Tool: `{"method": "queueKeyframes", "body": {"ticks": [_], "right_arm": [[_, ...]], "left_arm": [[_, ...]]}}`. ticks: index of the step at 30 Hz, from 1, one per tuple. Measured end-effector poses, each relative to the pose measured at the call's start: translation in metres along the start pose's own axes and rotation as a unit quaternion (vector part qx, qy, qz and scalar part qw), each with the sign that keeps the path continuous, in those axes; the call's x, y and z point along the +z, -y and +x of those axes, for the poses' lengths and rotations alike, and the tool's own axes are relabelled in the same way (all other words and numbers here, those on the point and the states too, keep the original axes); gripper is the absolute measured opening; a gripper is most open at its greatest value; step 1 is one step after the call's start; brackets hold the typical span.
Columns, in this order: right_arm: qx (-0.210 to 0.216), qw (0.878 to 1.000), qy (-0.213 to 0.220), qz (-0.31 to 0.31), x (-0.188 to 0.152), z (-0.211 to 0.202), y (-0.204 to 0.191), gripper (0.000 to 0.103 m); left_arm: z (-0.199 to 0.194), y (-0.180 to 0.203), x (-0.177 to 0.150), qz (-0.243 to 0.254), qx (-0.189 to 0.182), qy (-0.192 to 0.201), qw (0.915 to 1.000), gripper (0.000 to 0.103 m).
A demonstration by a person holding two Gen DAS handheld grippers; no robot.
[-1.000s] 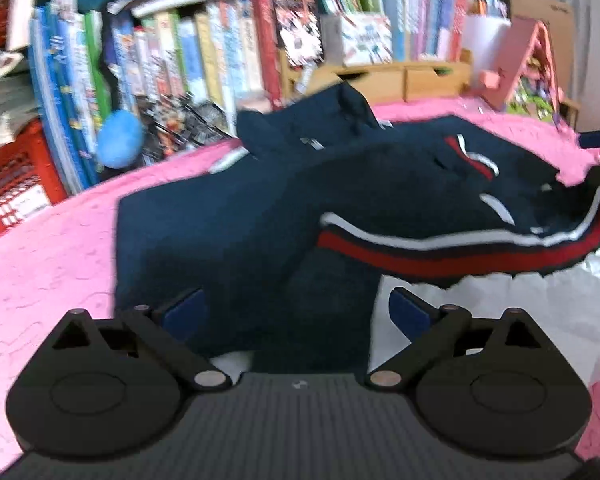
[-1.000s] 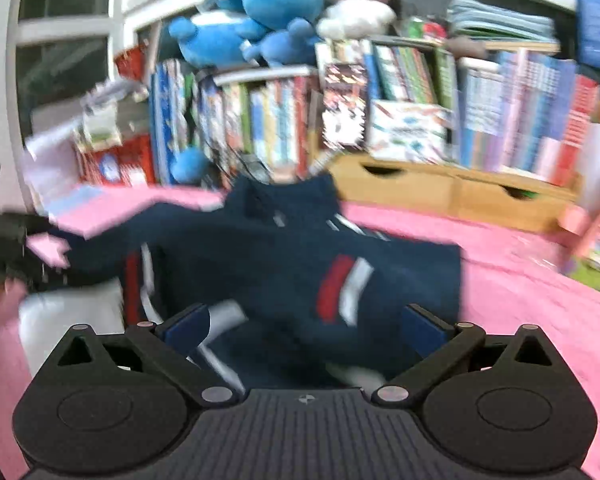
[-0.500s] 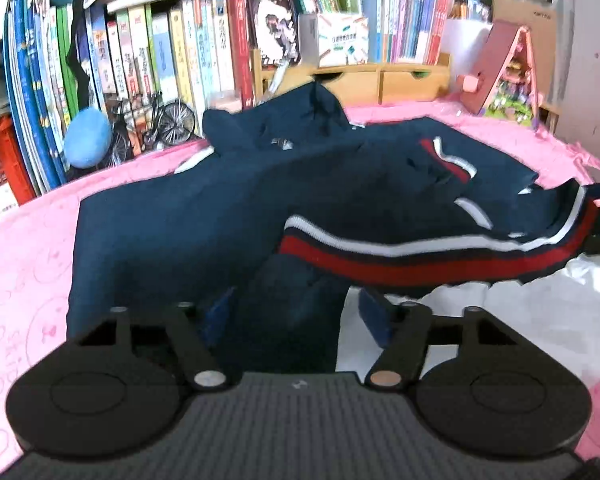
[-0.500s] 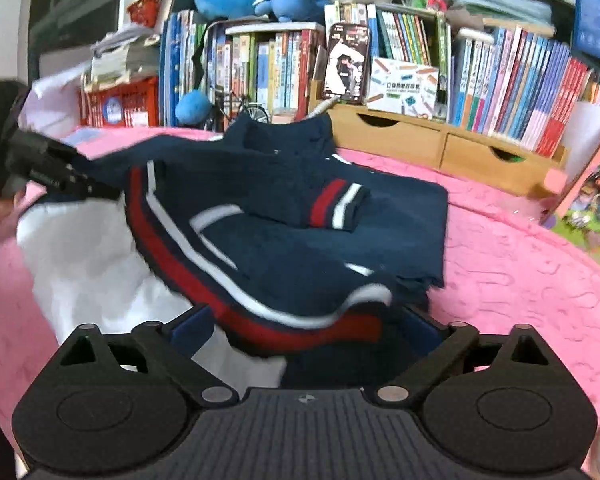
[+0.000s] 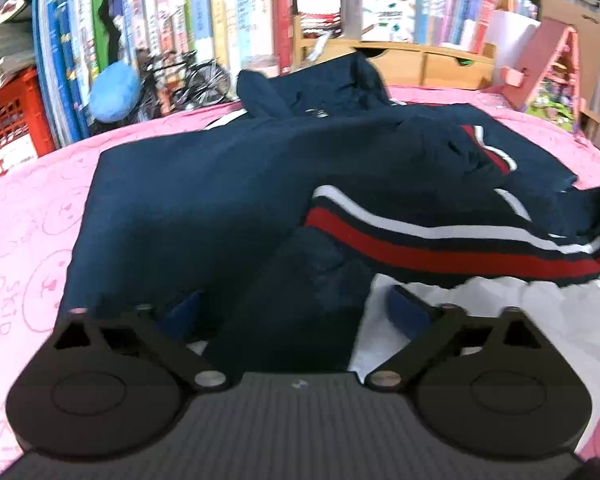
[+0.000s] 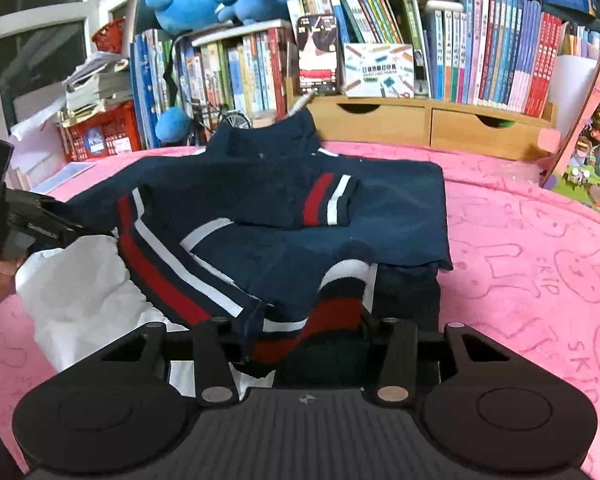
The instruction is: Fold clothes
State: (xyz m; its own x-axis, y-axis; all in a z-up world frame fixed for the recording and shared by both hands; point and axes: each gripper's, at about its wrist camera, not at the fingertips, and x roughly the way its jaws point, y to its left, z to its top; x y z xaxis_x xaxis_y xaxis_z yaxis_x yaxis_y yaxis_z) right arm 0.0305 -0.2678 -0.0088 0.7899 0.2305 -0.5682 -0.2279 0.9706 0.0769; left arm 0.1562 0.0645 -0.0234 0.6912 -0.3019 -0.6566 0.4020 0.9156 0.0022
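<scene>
Sweater [image 6: 284, 216] hem bunches between the closing right tongs [image 6: 306, 320]; left tongs [image 5: 296, 312], opening, straddle its fold.

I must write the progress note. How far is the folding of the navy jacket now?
Done: one sleeve lies folded across the navy jacket. In hand: the right gripper is closing on the striped hem; the left gripper is opening, with navy cloth between its fingers. Left: the bottom fold, since the white lining is exposed.

The pink blanket [image 6: 540, 240] has "SKIP" printed beside its outlined bunny faces, over and over. The book spines [image 6: 500, 60] on the shelf are too small to read.
</scene>
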Motion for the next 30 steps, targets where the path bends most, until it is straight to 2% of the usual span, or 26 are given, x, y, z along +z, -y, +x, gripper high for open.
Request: {"method": "queueKeyframes", "body": {"ticks": [1, 2, 3, 4, 5, 7, 8, 9, 10, 11, 12, 13, 14, 15, 17, 18, 19, 20, 21, 22, 24, 25, 27, 30], "right_arm": [[-0.004, 1.000, -0.002, -0.004, 0.000, 0.000, -0.001, 0.037], [-0.009, 1.000, -0.004, -0.009, -0.001, 0.000, -0.002, 0.031], [-0.010, 1.000, -0.004, -0.011, -0.002, -0.001, -0.003, 0.028], [-0.009, 1.000, -0.002, -0.011, -0.002, -0.003, -0.005, 0.027], [-0.006, 1.000, 0.003, -0.010, -0.003, -0.006, -0.005, 0.025], [0.000, 1.000, 0.014, -0.009, -0.003, -0.013, -0.007, 0.024], [0.008, 1.000, 0.025, -0.008, -0.002, -0.019, -0.007, 0.023], [0.019, 0.999, 0.039, -0.007, 0.000, -0.024, -0.007, 0.024], [0.022, 0.999, 0.043, -0.004, 0.002, -0.026, -0.005, 0.024], [0.019, 0.999, 0.041, -0.001, 0.004, -0.026, -0.003, 0.034], [0.016, 0.999, 0.039, 0.001, 0.006, -0.025, 0.000, 0.049], [0.013, 0.999, 0.038, 0.004, 0.008, -0.025, 0.003, 0.058], [0.014, 0.999, 0.033, 0.009, 0.007, -0.024, 0.007, 0.071], [0.018, 0.999, 0.028, 0.014, 0.005, -0.023, 0.012, 0.077], [0.028, 0.999, 0.015, 0.024, 0.000, -0.020, 0.020, 0.079], [0.034, 0.999, 0.007, 0.027, -0.004, -0.019, 0.023, 0.079], [0.038, 0.999, -0.002, 0.030, -0.009, -0.017, 0.025, 0.078], [0.040, 0.999, -0.009, 0.034, -0.014, -0.014, 0.026, 0.063], [0.048, 0.998, -0.012, 0.049, -0.019, -0.013, 0.026, 0.036], [0.058, 0.996, -0.007, 0.071, -0.025, -0.014, 0.027, 0.033], [0.054, 0.995, 0.007, 0.081, -0.024, -0.020, 0.022, 0.017], [0.049, 0.995, 0.013, 0.081, -0.022, -0.023, 0.019, 0.016], [0.040, 0.996, 0.040, 0.063, -0.006, -0.033, 0.012, 0.014], [0.033, 0.995, 0.092, 0.016, 0.040, -0.039, 0.001, 0.014]], "left_arm": [[-0.003, 0.003, -0.001, 0.007, -0.004, 0.005, 1.0000, 0.072], [-0.006, 0.006, -0.003, 0.014, -0.006, 0.009, 0.9998, 0.068], [-0.010, 0.007, -0.005, 0.020, -0.007, 0.013, 0.9997, 0.058], [-0.015, 0.009, -0.008, 0.023, -0.010, 0.016, 0.9996, 0.047], [-0.020, 0.010, -0.010, 0.026, -0.014, 0.018, 0.9994, 0.044], [-0.029, 0.013, -0.013, 0.038, -0.019, 0.026, 0.9988, 0.023], [-0.033, 0.014, -0.013, 0.047, -0.027, 0.029, 0.9981, 0.023], [-0.036, 0.014, -0.012, 0.054, -0.033, 0.031, 0.9975, 0.027], [-0.035, 0.013, -0.010, 0.055, -0.031, 0.030, 0.9975, 0.040], [-0.033, 0.011, -0.007, 0.051, -0.021, 0.027, 0.9981, 0.049], [-0.030, 0.009, -0.003, 0.047, -0.014, 0.025, 0.9985, 0.067], [-0.027, 0.007, 0.000, 0.045, -0.014, 0.026, 0.9986, 0.081], [-0.023, 0.006, 0.004, 0.042, -0.015, 0.026, 0.9987, 0.084], [-0.019, 0.006, 0.007, 0.038, -0.016, 0.026, 0.9988, 0.088], [-0.007, 0.005, 0.013, 0.019, -0.024, 0.022, 0.9993, 0.096], [-0.001, 0.005, 0.015, 0.010, -0.028, 0.020, 0.9994, 0.094], [0.005, 0.005, 0.017, -0.004, -0.030, 0.017, 0.9994, 0.079], [0.009, 0.005, 0.016, -0.030, -0.025, 0.012, 0.9992, 0.072], [0.007, 0.007, 0.014, -0.051, -0.021, 0.019, 0.9983, 0.060], [0.004, 0.009, 0.011, -0.067, -0.017, 0.025, 0.9973, 0.036], [-0.015, 0.017, 0.007, -0.072, -0.009, 0.044, 0.9964, 0.021], [-0.027, 0.020, 0.005, -0.074, -0.003, 0.056, 0.9957, 0.014], [-0.053, 0.019, 0.007, -0.085, -0.002, 0.089, 0.9924, 0.011], [-0.086, 0.003, 0.027, -0.093, 0.007, 0.147, 0.9848, 0.011]]}}
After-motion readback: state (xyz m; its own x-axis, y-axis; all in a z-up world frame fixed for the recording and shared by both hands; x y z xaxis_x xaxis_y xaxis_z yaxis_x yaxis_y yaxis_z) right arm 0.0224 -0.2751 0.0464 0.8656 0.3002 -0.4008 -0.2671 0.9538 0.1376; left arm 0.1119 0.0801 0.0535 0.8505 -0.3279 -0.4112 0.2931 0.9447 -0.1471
